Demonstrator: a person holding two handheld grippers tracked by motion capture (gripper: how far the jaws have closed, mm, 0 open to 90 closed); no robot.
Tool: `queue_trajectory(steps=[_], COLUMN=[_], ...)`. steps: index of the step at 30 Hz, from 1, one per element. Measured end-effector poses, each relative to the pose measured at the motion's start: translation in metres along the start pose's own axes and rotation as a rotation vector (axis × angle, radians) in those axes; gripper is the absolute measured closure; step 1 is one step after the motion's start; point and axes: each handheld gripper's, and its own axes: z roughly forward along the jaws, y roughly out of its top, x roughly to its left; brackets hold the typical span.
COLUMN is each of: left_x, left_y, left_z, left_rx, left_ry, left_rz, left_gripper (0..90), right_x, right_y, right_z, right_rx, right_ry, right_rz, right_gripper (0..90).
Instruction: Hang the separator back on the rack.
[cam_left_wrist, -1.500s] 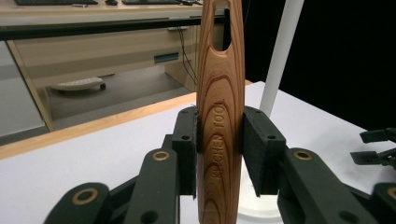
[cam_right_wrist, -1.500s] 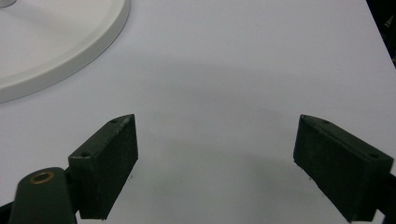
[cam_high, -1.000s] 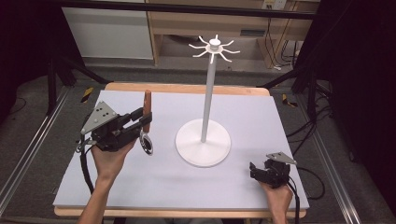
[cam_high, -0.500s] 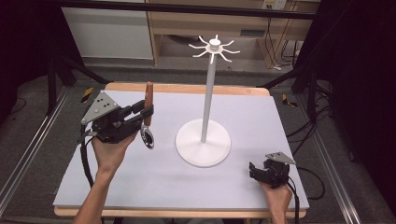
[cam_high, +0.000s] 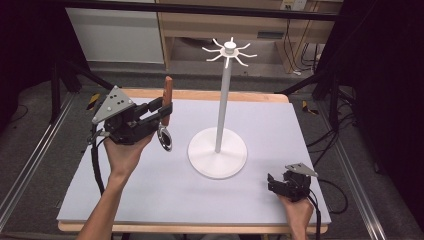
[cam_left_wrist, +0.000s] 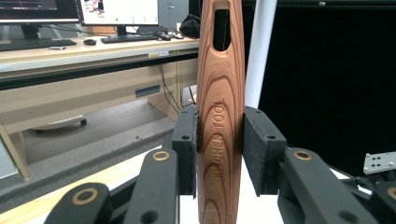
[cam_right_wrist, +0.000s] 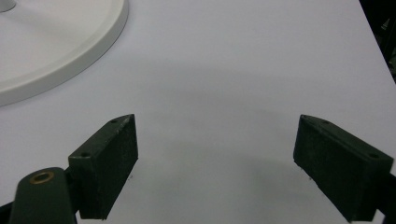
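A kitchen utensil with a reddish wooden handle (cam_high: 168, 100) and a metal head (cam_high: 165, 139) hangs upright above the table's left side. My left gripper (cam_high: 161, 113) is shut on the handle; in the left gripper view the pads (cam_left_wrist: 187, 149) press both sides of the wood (cam_left_wrist: 219, 116), which bears the words KITCHEN TOOL and a hanging slot near its top. A white stand (cam_high: 224, 100) with hooks around its top rises from a round base (cam_high: 217, 152) at the table's middle. My right gripper (cam_high: 272, 184) rests low at the front right, open, with bare table between its pads (cam_right_wrist: 107, 163).
The table (cam_high: 150, 200) has a pale grey top with a wooden rim. The stand's base edge (cam_right_wrist: 60, 51) lies to the upper left in the right gripper view. Metal rails run along both sides of the table. Desks with monitors stand beyond the table.
My left gripper has lifted the utensil higher off the table and shifted slightly toward the stand. The right gripper has stayed still.
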Motion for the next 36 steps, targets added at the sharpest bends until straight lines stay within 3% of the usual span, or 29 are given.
queue_trajectory(steps=[23,36], left_x=[-0.011,-0.016], left_y=[0.034,0.047], left_z=[0.019,0.029], left_rx=[-0.021,-0.009], left_ry=[-0.035,-0.053], left_rz=[0.046,0.051], left_gripper=[67.1,67.1], right_x=[0.0,0.0], right_y=[0.0,0.001], right_z=[0.001,0.001], right_rx=[-0.003,-0.003], right_ry=[0.003,0.005], right_rz=[-0.005,0.002], right_gripper=[14.2,14.3])
